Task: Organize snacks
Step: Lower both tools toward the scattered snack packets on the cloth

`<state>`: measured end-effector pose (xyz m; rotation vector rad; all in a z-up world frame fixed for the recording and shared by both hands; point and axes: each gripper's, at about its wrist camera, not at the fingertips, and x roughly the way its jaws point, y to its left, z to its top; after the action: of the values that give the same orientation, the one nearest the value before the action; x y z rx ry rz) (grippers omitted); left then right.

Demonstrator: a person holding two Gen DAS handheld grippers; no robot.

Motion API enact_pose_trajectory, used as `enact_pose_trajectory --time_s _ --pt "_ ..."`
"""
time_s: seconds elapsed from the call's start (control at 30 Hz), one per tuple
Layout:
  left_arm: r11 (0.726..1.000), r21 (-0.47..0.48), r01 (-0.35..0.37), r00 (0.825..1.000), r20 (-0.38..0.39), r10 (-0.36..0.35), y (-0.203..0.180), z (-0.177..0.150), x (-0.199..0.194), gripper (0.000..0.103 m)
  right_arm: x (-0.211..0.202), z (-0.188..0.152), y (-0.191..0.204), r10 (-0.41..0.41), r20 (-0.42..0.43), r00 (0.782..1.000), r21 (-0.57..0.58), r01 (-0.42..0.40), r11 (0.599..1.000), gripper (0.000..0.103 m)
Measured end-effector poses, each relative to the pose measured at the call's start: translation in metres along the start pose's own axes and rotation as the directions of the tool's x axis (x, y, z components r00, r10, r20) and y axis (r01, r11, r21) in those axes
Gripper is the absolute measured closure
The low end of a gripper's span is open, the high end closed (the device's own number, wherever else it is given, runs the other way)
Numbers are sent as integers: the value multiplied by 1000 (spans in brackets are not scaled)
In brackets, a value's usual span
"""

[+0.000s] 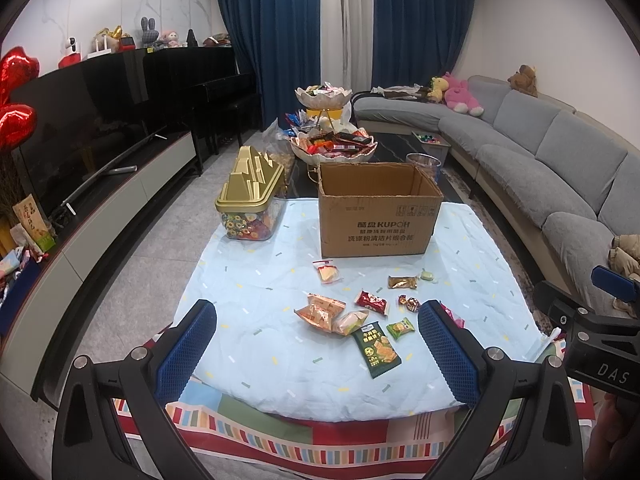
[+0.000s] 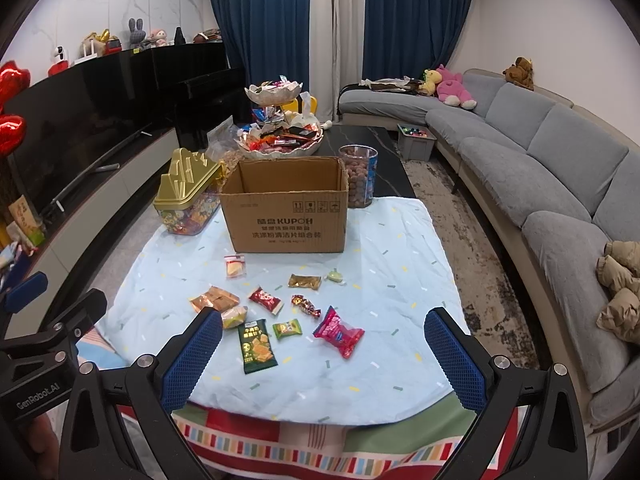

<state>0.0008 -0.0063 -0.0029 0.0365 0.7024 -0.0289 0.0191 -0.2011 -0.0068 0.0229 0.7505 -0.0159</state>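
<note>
Several small snack packets lie on a light blue cloth [image 1: 280, 264]. Among them are a dark green cracker pack [image 1: 376, 350] [image 2: 257, 346], a red packet [image 1: 372, 302] [image 2: 265, 300], a pink bag [image 2: 339, 332] and a gold packet [image 2: 305, 281]. An open cardboard box [image 1: 376, 210] [image 2: 286, 208] stands behind them. My left gripper [image 1: 318, 348] is open and empty, above the cloth's near edge. My right gripper [image 2: 324, 356] is open and empty, also near the front edge; it also shows at the right of the left wrist view [image 1: 592, 320].
A gold-lidded clear candy tub [image 1: 250, 200] [image 2: 186, 204] stands left of the box. A two-tier snack bowl stand [image 1: 332, 136] [image 2: 280, 132] and a clear jar [image 2: 359, 180] stand behind. A TV cabinet [image 1: 100, 208] runs left, a grey sofa [image 2: 540, 184] right.
</note>
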Motion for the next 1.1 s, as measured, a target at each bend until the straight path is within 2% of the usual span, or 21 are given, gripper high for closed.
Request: enact_pose_trajectory --time_s 0.1,0.57,0.77,1.1 --pt "1000 7 7 1000 -12 -6 -3 0 2 0 -1 3 3 16 -13 1000 -4 -16 1000 1" --pt "1000 11 -3 1000 -17 3 -5 0 7 1 12 3 11 22 27 999 -73 -20 997 1" --pt "1000 19 -24 998 -53 25 -16 0 30 1 35 6 7 34 15 999 -110 -32 993 1" --pt "999 5 -54 987 -153 54 -37 -12 86 1 87 5 -1 64 -71 995 -216 -78 973 1"
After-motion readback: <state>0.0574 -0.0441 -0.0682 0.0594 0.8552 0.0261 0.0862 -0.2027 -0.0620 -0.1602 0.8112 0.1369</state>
